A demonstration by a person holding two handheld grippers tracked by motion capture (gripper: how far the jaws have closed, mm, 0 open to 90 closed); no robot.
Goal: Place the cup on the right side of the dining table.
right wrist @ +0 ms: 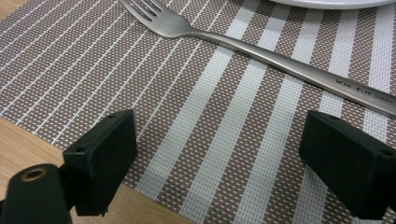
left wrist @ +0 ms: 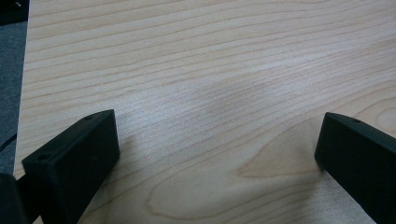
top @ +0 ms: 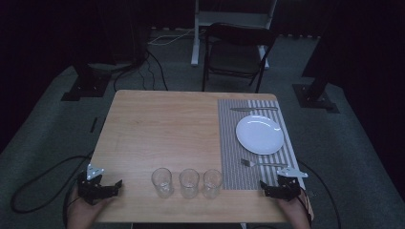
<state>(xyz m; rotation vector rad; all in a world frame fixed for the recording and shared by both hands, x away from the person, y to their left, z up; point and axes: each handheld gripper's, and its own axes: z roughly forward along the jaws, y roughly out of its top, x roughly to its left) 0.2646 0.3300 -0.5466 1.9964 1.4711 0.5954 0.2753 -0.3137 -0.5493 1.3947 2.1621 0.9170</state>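
Right gripper point(right wrist: 219, 154) jaws stand wide, empty, over the placemat point(right wrist: 196, 93); the fork point(right wrist: 261, 51) lies just beyond them, plate point(right wrist: 336, 2) behind. Left gripper point(left wrist: 217, 154) gapes over bare table point(left wrist: 187, 70). Judged: straddle the handle squarely before closing.

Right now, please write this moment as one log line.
left gripper: open, over bare table | right gripper: open, near fork | three glasses: untouched
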